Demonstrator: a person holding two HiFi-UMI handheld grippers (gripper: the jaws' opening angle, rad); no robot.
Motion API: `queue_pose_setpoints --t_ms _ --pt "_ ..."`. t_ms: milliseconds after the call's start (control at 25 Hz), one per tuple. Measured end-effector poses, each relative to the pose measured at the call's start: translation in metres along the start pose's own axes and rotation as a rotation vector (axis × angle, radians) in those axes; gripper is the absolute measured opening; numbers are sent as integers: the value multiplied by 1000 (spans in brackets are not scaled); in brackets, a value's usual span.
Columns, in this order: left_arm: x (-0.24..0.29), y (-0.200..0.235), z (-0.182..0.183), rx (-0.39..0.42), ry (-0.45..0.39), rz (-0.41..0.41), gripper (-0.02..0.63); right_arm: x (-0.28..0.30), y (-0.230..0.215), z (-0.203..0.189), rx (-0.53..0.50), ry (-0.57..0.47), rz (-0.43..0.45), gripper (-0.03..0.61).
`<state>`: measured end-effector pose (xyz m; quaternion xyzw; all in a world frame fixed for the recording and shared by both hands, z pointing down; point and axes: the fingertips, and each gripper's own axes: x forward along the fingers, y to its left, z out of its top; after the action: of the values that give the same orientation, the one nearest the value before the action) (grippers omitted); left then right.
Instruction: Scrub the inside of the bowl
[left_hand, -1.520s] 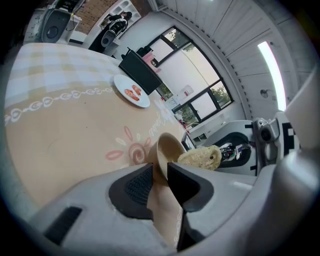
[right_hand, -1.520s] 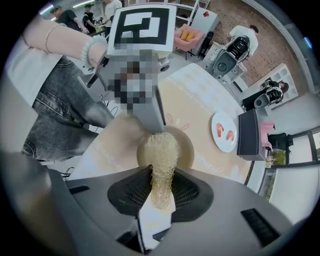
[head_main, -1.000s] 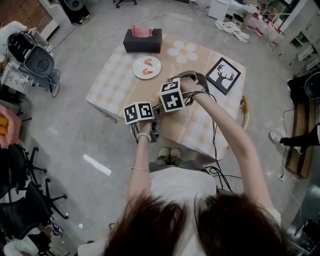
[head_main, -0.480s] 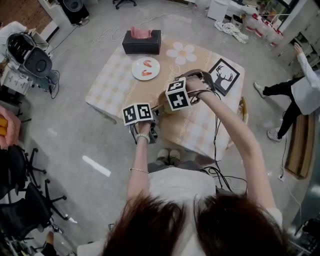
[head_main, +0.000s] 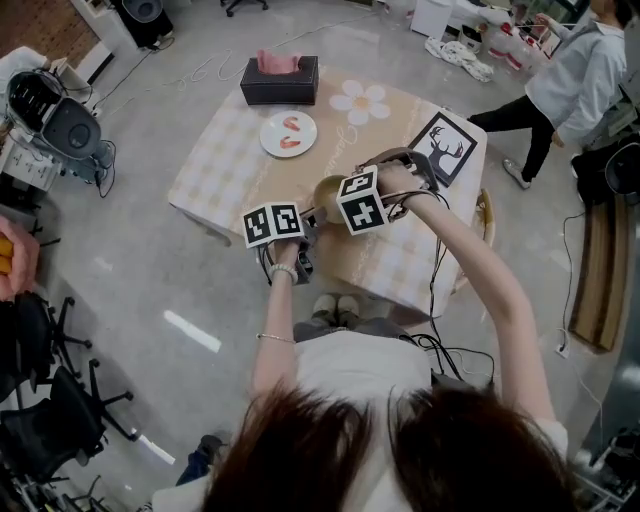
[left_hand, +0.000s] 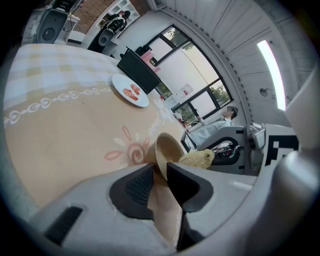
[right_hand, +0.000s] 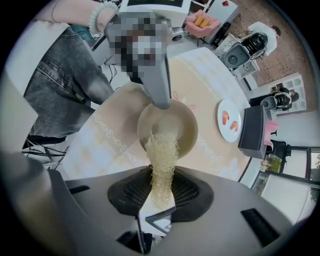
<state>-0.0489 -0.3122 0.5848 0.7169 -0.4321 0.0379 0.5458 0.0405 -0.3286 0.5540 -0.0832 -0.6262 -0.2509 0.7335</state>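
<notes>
The bowl (right_hand: 179, 124) is in the middle of the right gripper view, just above the jaws, and its opening is turned toward this camera. In the head view it sits at the centre of the frame, over the near part of the table (head_main: 228, 150), between the two marker cubes. It is tilted on its side, but whether it rests on the cloth I cannot tell.

The left gripper (left_hand: 160, 172) is clamped on the bowl: in the left gripper view the rim goes down between the two dark pads, one pad on the outer wall and one on the inner side.

The right gripper (right_hand: 161, 189) is closed on a pale fibrous scrubber (right_hand: 161, 152). The scrubber stands out of the jaws toward the upper part of the frame, and its far end lies over the lower rim of the bowl and reaches inside.

In the upper middle of the head view a white plate (head_main: 307, 138) with two pink pieces of food lies on the table, and a dark tissue box (head_main: 280, 82) stands behind it at the far edge. A framed picture of a deer (head_main: 443, 148) lies to the right of centre. Another person (head_main: 575, 70) is on the floor in the upper right corner
</notes>
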Motion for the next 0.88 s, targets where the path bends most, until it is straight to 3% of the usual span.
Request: queue_pose_setpoints --t_ms 360,880 --pt "2 0 0 1 1 -3 92 -6 14 23 23 -60 14 97" --pt "0 0 -3 -2 0 -8 92 -12 0 42 231 -213 10 97"
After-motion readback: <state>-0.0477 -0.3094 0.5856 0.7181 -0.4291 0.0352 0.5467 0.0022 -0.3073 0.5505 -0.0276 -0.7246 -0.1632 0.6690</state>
